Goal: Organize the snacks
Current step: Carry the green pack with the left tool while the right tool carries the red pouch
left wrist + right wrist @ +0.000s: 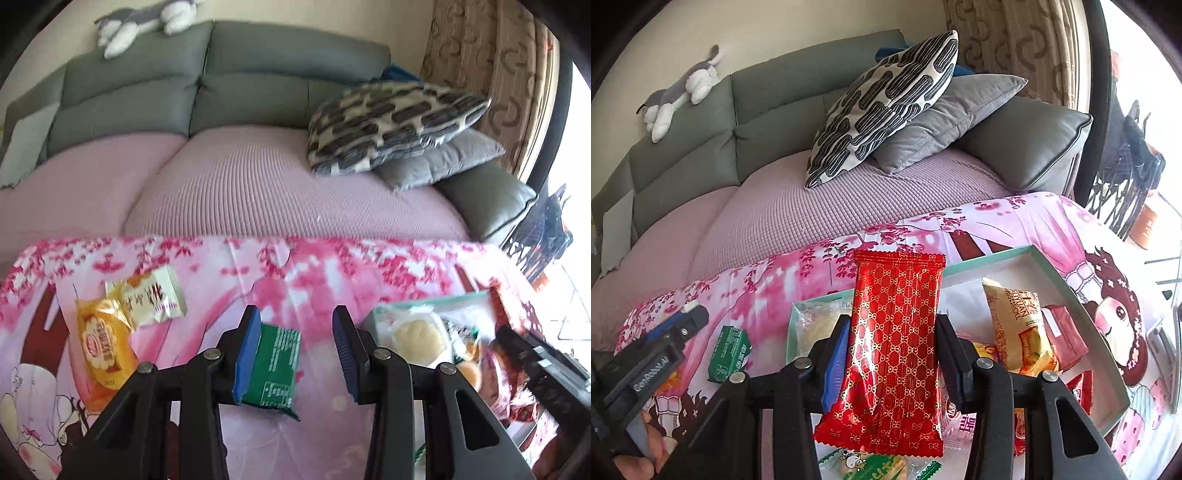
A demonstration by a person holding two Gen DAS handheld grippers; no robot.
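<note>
Several wrapped snacks fill the teal-rimmed tray (1082, 295) on the bench (229, 266): a yellow roll packet (1019, 325), a red sachet (1063, 338). Right gripper (892, 354) clamps the red patterned packet (897, 347) above it. Left gripper (295, 343) stands open, empty, over the green packet (275, 369) beside the tray.

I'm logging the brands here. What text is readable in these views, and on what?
"YUAN", "SS ROLL": yellow packet.
"GenRobot.AI", roughly, upside down: body of the left tool.
Too blurred: red characters on the cream packet, the orange packet logo, the green packet print.
</note>
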